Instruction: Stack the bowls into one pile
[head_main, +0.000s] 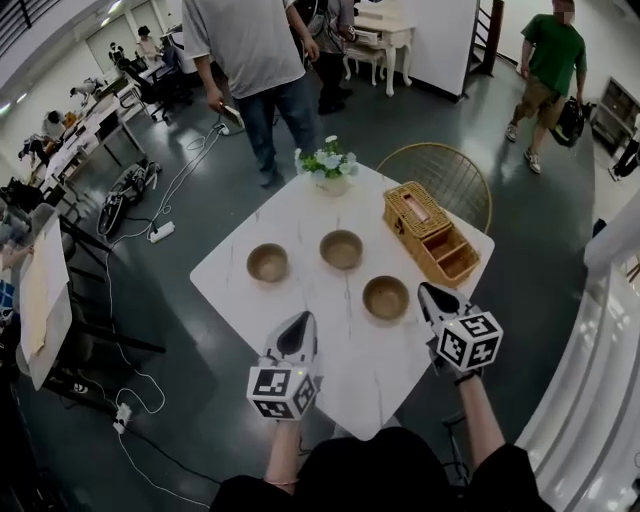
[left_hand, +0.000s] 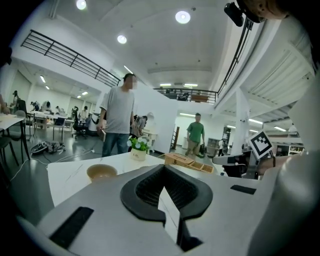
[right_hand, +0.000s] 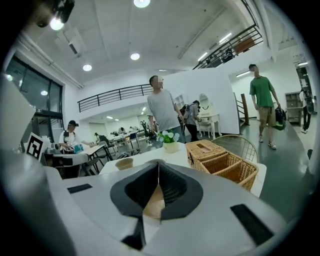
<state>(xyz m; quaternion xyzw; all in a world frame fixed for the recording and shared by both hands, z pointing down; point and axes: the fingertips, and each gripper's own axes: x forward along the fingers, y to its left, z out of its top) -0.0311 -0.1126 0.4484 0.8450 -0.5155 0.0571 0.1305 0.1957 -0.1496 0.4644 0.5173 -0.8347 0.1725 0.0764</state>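
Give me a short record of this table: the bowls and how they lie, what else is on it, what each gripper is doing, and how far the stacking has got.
bowls: three, apart, none stacked: left bowl, middle bowl, near bowl
surface: white table
other items: wicker basket, flower pot
left gripper: shut, empty, over the near part of the table
right gripper: shut, empty, just right of the near bowl
stacking: not begun
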